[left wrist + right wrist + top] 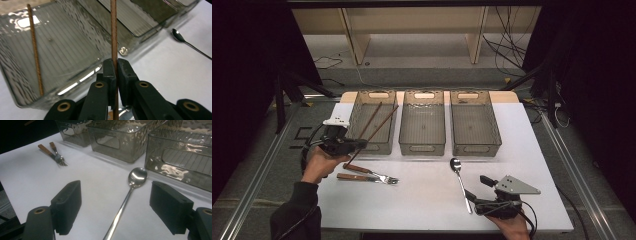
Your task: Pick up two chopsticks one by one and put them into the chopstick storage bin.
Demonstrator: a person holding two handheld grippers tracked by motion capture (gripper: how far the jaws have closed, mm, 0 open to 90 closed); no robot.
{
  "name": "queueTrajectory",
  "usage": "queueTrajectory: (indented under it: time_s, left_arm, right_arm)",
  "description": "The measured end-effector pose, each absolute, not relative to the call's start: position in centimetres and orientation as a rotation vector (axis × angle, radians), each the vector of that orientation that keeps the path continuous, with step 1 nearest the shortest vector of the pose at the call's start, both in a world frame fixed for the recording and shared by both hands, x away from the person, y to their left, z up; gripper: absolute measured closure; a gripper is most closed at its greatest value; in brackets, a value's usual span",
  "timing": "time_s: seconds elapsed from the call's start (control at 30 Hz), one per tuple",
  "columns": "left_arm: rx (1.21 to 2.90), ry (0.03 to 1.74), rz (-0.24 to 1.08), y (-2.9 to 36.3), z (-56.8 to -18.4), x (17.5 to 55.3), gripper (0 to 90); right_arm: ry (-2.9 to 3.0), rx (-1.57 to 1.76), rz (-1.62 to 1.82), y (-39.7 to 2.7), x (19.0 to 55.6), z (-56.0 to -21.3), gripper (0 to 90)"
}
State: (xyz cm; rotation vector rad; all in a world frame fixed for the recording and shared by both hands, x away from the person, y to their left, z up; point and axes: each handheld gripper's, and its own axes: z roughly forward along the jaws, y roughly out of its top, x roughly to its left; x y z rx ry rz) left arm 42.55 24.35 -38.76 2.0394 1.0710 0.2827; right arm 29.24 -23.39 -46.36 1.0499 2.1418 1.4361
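Chopstick (114, 37) is the thing I am holding right now. My left gripper (114, 72) has its two black jaws pressed tight on it, and the brown stick runs straight up from between them toward 12 o'clock. In the high view the stick (374, 132) leans over the near edge of the left bin (357, 107), pointing to about 1 o'clock, with its low end at my left gripper (354, 145).

A second chopstick (35, 50) lies inside that same bin, off at 10 o'clock from my jaws.

Two forks (367, 175) with brown handles lie side by side on the white table (422, 200), just at 5 o'clock from my left hand (319, 165).

A middle bin (423, 122) and a right bin (474, 122) stand beside the left one.

My right gripper (115, 205) is spread wide, holding nothing. A shiny spoon (130, 192) lies on the table between its jaws, with its bowl pointing to 12 o'clock, toward the bins.
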Motion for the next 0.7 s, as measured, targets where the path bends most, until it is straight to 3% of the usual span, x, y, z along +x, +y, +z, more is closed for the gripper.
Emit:
queueTrajectory:
  time_s: [0.7]
  left_arm:
    - [2.072, 1.154, 0.328, 24.9, -38.0, 48.8, 84.7]
  right_arm:
    - [2.140, 1.055, 1.441, -23.4, 29.3, -46.4, 26.2]
